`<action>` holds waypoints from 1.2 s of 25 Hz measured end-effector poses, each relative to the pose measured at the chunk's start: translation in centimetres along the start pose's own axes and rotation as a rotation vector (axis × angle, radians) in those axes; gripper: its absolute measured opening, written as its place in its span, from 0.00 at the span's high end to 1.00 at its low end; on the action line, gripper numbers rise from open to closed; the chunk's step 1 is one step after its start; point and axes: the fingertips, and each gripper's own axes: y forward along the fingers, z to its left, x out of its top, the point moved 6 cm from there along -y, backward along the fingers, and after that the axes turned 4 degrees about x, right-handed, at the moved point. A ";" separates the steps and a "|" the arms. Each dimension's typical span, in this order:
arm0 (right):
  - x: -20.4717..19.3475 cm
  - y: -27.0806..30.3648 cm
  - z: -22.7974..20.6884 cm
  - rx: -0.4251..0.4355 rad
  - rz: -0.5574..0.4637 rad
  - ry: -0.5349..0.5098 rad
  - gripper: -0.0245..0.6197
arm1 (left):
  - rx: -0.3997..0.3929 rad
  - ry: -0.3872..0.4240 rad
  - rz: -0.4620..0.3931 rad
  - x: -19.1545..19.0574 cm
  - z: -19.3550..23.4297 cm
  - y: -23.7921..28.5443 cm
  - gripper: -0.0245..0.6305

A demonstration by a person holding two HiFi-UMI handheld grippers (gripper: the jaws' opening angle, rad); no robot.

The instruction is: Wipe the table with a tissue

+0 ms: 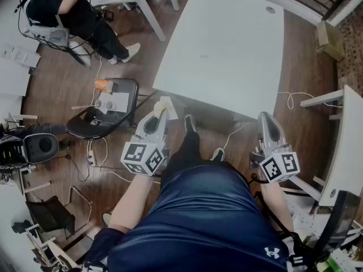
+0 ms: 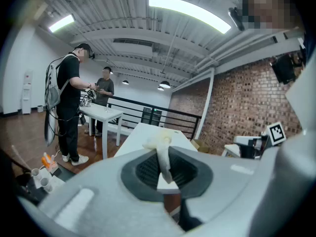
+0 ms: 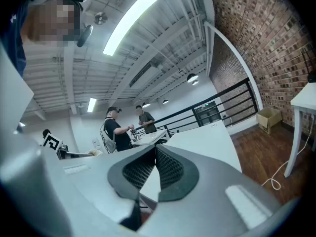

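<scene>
At the far left a black chair (image 1: pixel 82 128) carrying small cups and an orange item stands on the wood floor, just beside the near-left corner of the white table (image 1: pixel 227 44). The left gripper (image 1: pixel 161 113) has its jaws pinched together on a crumpled white tissue (image 1: pixel 165 103), whose bunched end sticks out past the tips. From the head view the tissue sits at the table's near edge, close to that left corner, and it appears raised rather than pressed to the top, though the height is hard to judge. Wiping looks not yet begun: the tissue is in hand, but the whole tabletop is left to cover, and no smear or wiped track shows on it. The top is bare apart from a small round cable port near the far-right corner, so strokes have open room across it. The near edge runs between the two grippers, with the person's legs close against it. The right gripper (image 1: pixel 265 118) is raised near the table's near-right corner, its jaw tips touching and nothing between them. Further right a white cable (image 1: pixel 292 98) lies on the floor, and a second white table (image 1: pixel 347 152) stands near that arm, which narrows the room on that side.
</scene>
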 end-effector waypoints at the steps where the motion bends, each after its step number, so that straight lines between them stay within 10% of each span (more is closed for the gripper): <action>1: 0.0 1.2 -0.2 -0.006 0.004 -0.007 0.95 | -0.001 -0.001 0.001 0.2 1.1 1.2 0.94; 22: -1.9 17.2 -4.7 -0.279 0.124 -0.065 0.95 | -0.167 0.153 0.192 -0.2 13.8 25.5 0.94; 30: -5.6 21.4 -10.2 -0.297 0.214 -0.110 0.95 | -0.074 0.276 0.348 -3.3 14.9 30.0 0.94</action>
